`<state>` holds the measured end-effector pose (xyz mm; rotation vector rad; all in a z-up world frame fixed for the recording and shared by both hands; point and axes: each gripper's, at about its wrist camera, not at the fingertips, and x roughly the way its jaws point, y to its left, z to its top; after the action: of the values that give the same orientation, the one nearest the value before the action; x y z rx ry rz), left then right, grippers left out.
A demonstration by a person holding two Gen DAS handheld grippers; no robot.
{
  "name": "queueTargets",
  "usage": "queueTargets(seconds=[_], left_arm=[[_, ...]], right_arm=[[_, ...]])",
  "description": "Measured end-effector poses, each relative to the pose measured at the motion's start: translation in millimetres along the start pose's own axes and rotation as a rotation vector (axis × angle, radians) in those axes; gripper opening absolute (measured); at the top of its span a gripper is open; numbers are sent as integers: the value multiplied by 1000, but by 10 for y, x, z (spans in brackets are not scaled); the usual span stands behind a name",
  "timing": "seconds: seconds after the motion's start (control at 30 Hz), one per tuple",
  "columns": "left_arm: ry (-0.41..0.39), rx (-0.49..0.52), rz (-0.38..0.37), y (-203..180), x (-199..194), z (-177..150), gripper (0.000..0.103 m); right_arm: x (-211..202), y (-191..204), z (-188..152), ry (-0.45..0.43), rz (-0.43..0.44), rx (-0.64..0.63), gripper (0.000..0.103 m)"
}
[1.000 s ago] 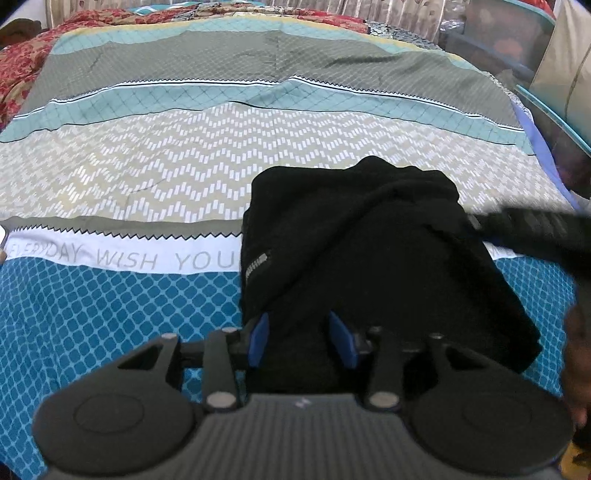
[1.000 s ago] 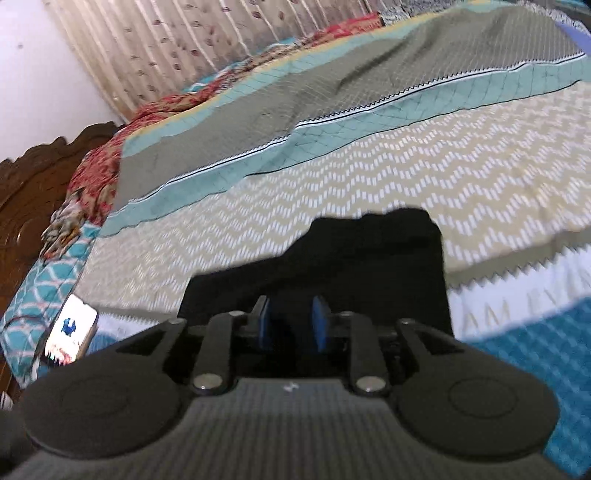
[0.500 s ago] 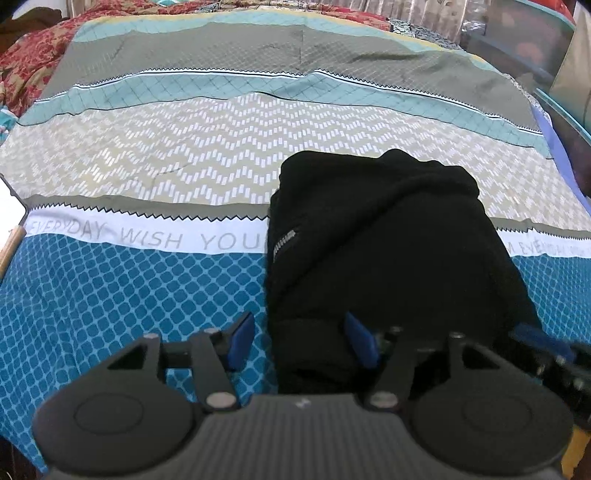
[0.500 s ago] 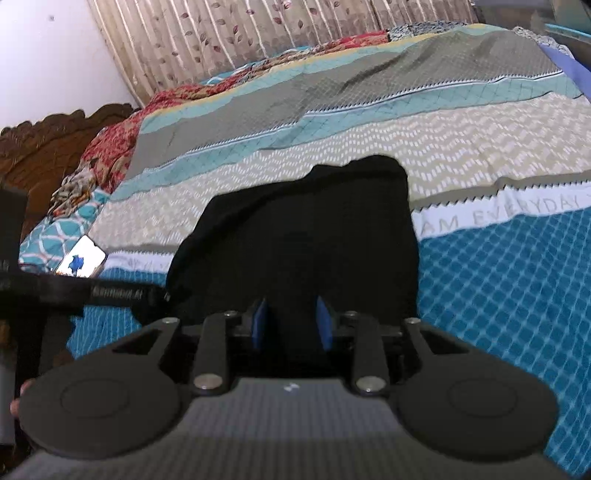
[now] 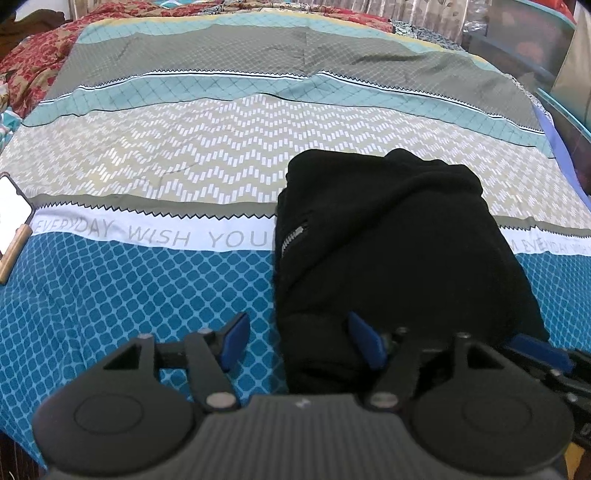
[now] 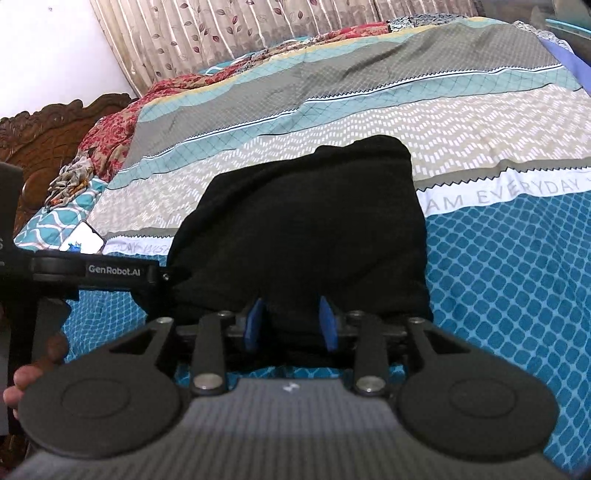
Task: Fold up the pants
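Note:
The black pants [image 5: 391,251] lie folded into a compact bundle on the striped bedsheet [image 5: 184,166], a zip showing on their left side. My left gripper [image 5: 297,321] sits at the bundle's near left corner with its jaws opening. Its left pad is over bare sheet and its right pad over the cloth, neither pressing. In the right wrist view the pants [image 6: 306,221] fill the middle. My right gripper [image 6: 291,302] straddles a hump of their near edge, jaws opening, pads apart from the cloth. The right gripper's blue fingers [image 5: 535,354] show at the lower right of the left view.
A phone [image 5: 11,210] with a lit screen lies on the sheet at the far left, also visible as the phone [image 6: 85,240] in the right view. A carved wooden headboard [image 6: 44,136] and curtain [image 6: 221,33] bound the bed. A hand [image 6: 33,376] holds the left gripper's body [image 6: 122,275].
The left jaws have spread wide and let go of the pants' near corner. The right gripper has swung in to the bundle's near edge and its jaws have widened slightly.

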<state>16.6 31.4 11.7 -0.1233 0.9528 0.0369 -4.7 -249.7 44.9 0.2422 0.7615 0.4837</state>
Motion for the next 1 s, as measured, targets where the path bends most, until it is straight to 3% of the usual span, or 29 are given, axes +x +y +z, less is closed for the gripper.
queueTargets(seconds=[0.13, 0.33, 0.67, 1.0], left_arm=[[-3, -2, -1, 14, -10, -7, 65], [-12, -15, 4, 52, -26, -35, 76], [-4, -55, 9, 163, 3, -64, 97], [31, -121, -48, 305, 91, -85, 103]], right_arm=[[-116, -34, 26, -33, 15, 31, 41], [-258, -124, 38, -78, 1, 91, 49], [-285, -171, -17, -46, -12, 121, 51], [-256, -184, -49, -34, -43, 140, 51]])
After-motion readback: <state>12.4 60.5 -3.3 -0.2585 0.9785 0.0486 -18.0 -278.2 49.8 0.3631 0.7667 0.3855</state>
